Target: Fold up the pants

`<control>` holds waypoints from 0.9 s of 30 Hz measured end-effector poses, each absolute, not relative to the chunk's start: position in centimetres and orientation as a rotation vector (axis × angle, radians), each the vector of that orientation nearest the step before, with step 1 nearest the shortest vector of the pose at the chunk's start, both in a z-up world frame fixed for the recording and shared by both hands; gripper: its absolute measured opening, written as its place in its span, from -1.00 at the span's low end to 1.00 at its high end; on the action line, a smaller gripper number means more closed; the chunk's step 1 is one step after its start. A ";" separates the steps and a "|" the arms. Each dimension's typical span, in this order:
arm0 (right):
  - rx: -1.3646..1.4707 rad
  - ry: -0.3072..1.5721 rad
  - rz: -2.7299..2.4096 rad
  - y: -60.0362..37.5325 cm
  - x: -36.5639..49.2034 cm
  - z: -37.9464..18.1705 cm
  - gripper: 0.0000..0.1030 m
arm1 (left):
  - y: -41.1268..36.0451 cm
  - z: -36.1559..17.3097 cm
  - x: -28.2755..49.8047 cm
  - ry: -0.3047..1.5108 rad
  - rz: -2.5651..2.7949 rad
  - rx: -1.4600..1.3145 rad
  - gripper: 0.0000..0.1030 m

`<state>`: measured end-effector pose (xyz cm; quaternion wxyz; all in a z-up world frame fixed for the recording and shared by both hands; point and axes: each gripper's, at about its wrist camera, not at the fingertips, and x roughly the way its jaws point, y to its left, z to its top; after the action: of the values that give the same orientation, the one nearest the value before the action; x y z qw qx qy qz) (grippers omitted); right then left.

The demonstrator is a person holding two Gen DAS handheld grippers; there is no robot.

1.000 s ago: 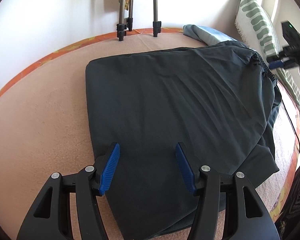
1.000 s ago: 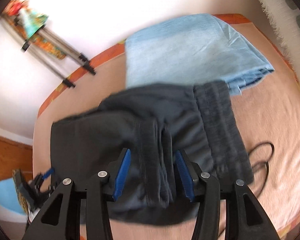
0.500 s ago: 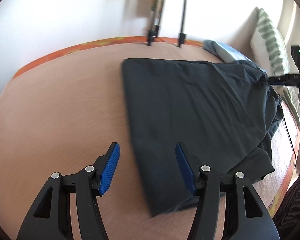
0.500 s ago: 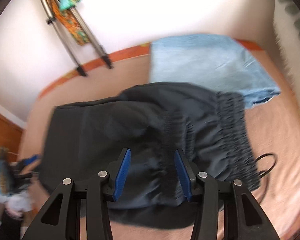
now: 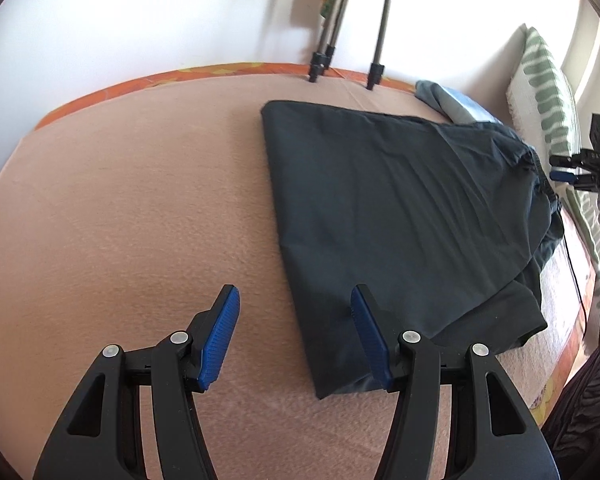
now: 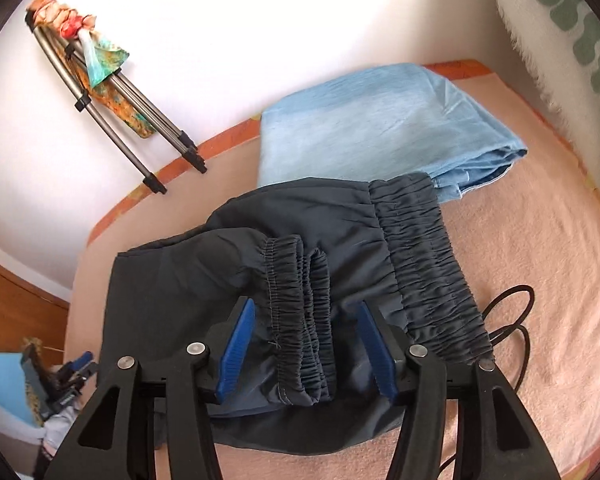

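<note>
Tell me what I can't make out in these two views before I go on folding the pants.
- Pants far edge, left wrist view: the top fold hides the layers underneath.
- Leg cuffs, right wrist view: their near ends run behind the right gripper, whose jaws have just been opening.
- Cable: cut off by the lower edge.
- Blue cloth: its near edge lies under the waistband.
- Left gripper: open, nothing between its pads.

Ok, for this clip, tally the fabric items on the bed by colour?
Dark grey: 1, the folded pants
Light blue: 1, the folded cloth behind them
White with green pattern: 1, the pillow
Total: 3
</note>
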<state>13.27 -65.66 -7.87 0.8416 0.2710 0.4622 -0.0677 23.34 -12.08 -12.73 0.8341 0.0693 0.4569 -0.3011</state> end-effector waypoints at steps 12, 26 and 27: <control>0.606 1.031 -0.079 -65.5 16.3 -13.5 0.07 | -13.6 -13.1 23.1 0.978 -0.643 0.185 0.11; 0.472 0.939 -0.120 -63.9 14.5 -7.6 -0.75 | -12.9 -13.1 23.5 0.975 -0.629 0.167 0.11; 0.460 0.938 -0.141 -64.1 14.5 -7.5 -0.75 | -12.7 -13.0 23.5 0.976 -0.630 0.158 0.11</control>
<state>14.54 -64.12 -7.46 0.8643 0.2194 0.4475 -0.0673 23.52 -12.71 -13.03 0.8331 0.0747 0.4603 -0.2973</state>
